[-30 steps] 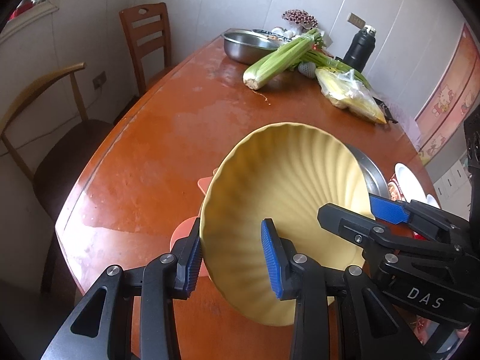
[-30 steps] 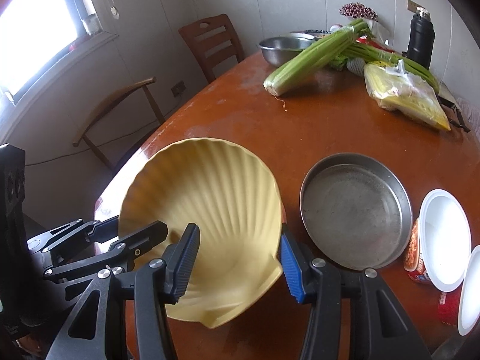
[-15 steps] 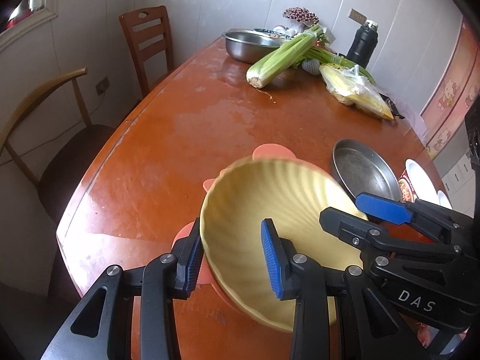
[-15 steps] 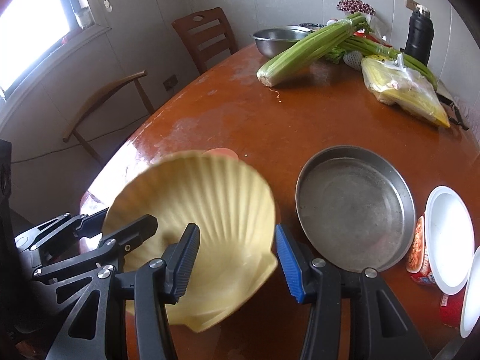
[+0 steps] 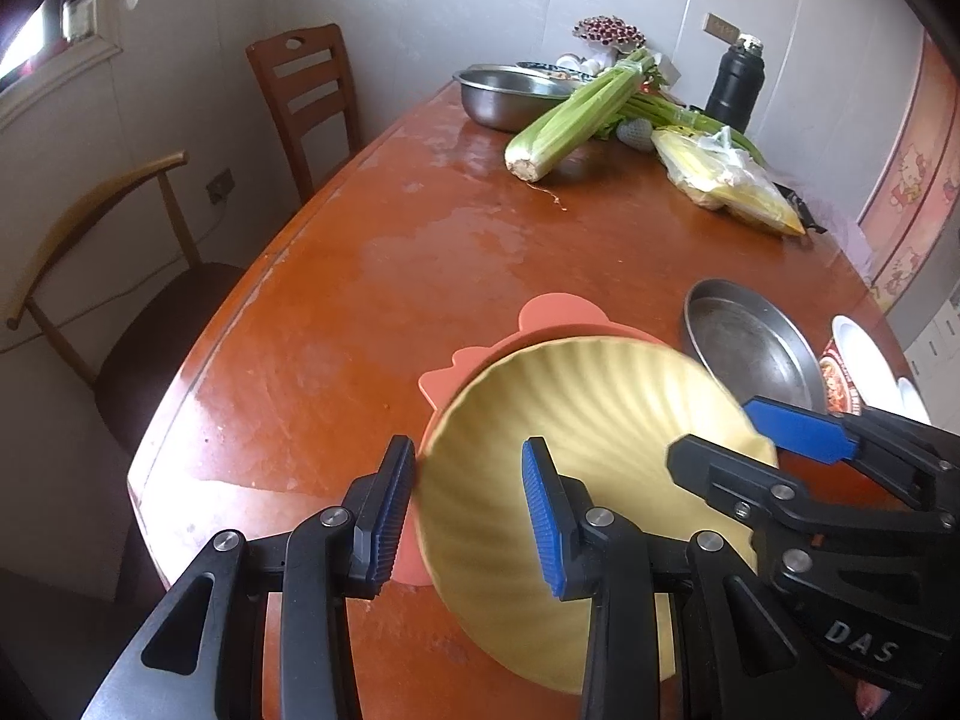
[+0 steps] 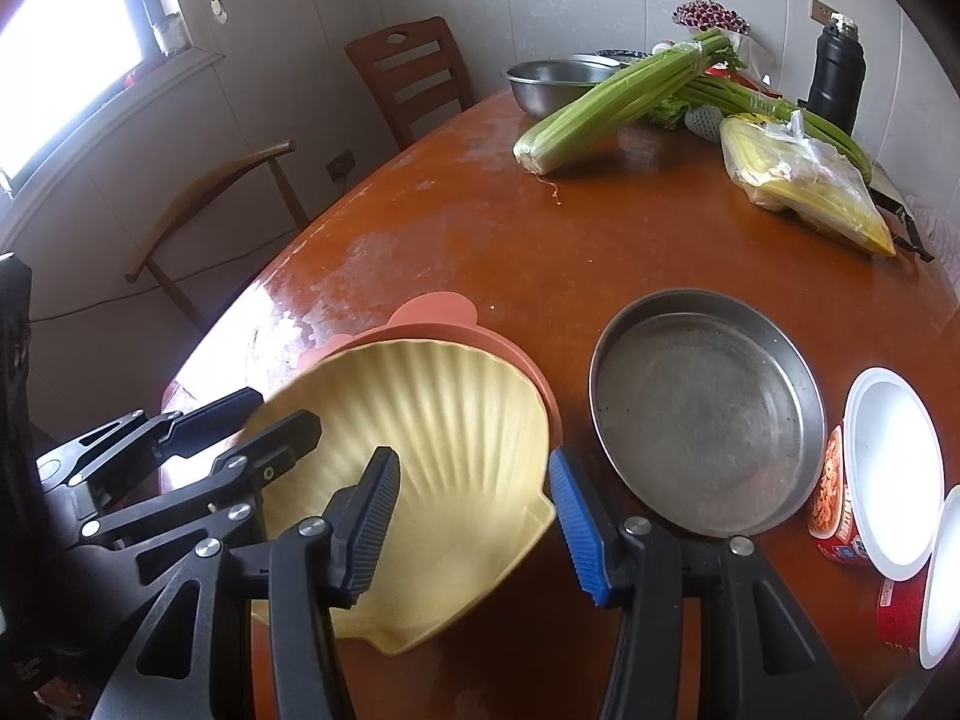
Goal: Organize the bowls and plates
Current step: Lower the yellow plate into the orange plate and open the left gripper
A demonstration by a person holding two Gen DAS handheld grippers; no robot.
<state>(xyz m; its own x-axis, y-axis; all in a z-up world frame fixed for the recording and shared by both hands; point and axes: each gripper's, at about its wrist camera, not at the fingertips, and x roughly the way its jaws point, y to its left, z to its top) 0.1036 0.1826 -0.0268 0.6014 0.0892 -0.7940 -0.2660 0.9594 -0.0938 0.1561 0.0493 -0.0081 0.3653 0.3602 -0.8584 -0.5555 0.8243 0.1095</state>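
A yellow shell-shaped plate (image 5: 576,420) (image 6: 444,420) hangs tilted just over a pink plate with ears (image 5: 555,312) (image 6: 432,309) near the table's front edge. Whether the two touch I cannot tell. My left gripper (image 5: 467,516) (image 6: 285,411) is shut on the yellow plate's left rim, one pad outside and one inside. At the plate's near right corner my right gripper (image 6: 474,522) (image 5: 714,429) is shut on it too. The yellow plate hides most of the pink one.
A round metal pan (image 6: 606,396) (image 5: 696,312) lies right of the plates, with white-lidded cups (image 6: 888,468) beyond it. Celery (image 6: 612,102), a steel bowl (image 6: 552,81), bagged corn (image 6: 804,180) and a black flask (image 6: 834,78) sit at the far end. Two chairs (image 5: 300,96) stand left.
The yellow plate has tipped from nearly upright to much flatter and come down toward the pink plate, which now shows behind it. Both grippers kept their grip.
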